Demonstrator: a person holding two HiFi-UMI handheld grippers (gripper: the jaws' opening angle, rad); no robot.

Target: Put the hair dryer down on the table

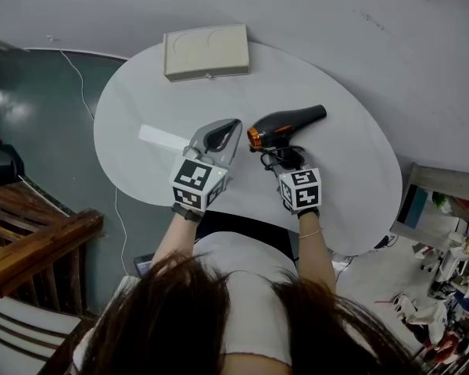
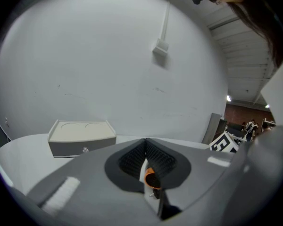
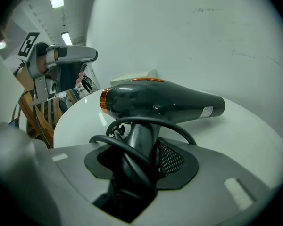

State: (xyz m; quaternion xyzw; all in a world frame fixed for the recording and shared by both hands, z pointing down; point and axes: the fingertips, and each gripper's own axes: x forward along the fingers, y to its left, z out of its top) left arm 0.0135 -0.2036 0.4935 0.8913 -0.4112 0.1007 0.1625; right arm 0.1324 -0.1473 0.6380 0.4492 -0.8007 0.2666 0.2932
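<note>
A black hair dryer (image 1: 285, 124) with an orange ring at its rear hangs over the white oval table (image 1: 141, 108), barrel level and pointing right. My right gripper (image 1: 285, 161) is shut on its handle from below. In the right gripper view the handle stands upright between the jaws (image 3: 140, 142), under the barrel of the hair dryer (image 3: 165, 102), with the black cord (image 3: 132, 126) looped round it. Whether the dryer touches the tabletop I cannot tell. My left gripper (image 1: 233, 125) hovers just left of the dryer, shut and empty (image 2: 145, 142).
A beige box (image 1: 206, 51) sits at the table's far edge, also in the left gripper view (image 2: 81, 134). A wall rises behind the table. Wooden rails (image 1: 31, 233) stand on the left, and a thin cable (image 1: 78, 76) runs over the dark floor.
</note>
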